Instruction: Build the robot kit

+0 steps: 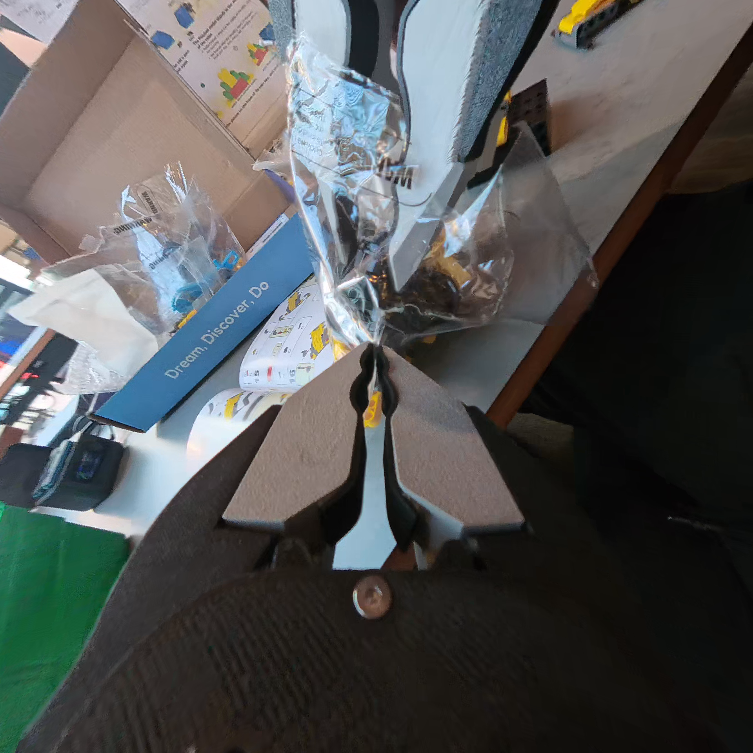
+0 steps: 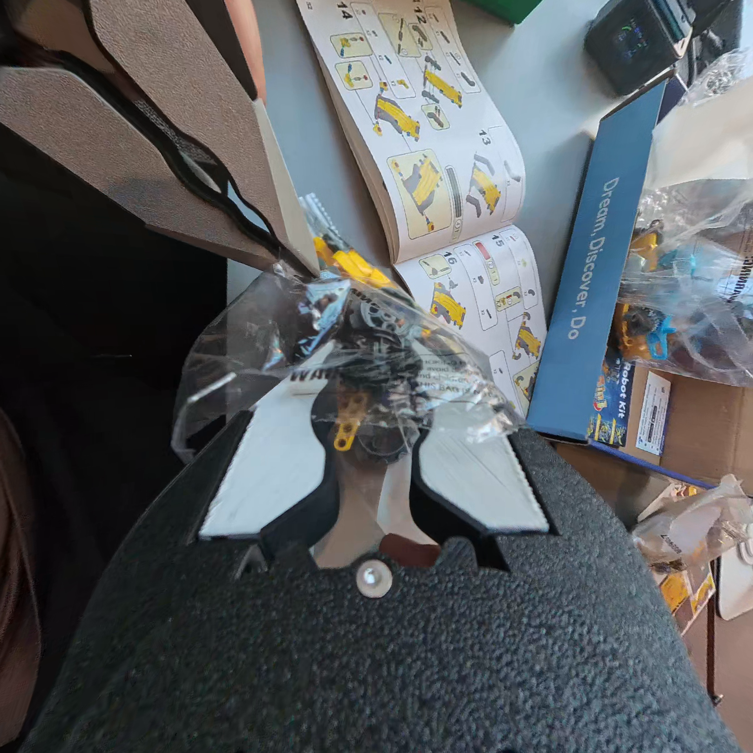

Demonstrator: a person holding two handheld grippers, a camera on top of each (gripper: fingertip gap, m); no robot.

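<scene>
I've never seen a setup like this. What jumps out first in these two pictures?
A crinkled clear plastic bag of black and yellow toy parts hangs between the two grippers. The left gripper pinches one corner with its jaws closed tight, while the right gripper holds the other end, its tips hidden by the plastic. Beneath, on the grey table, lie an open instruction booklet and a blue box.

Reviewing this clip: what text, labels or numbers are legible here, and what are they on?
Wording not copied; these bear writing:
Clear bag, pinched by the left tongs: black printed label.
Blue box flap: white lettering.
Open booklet: black step numbers.
Second bag: black print, blurred.
Sheet in the cardboard box: print too small.
</scene>
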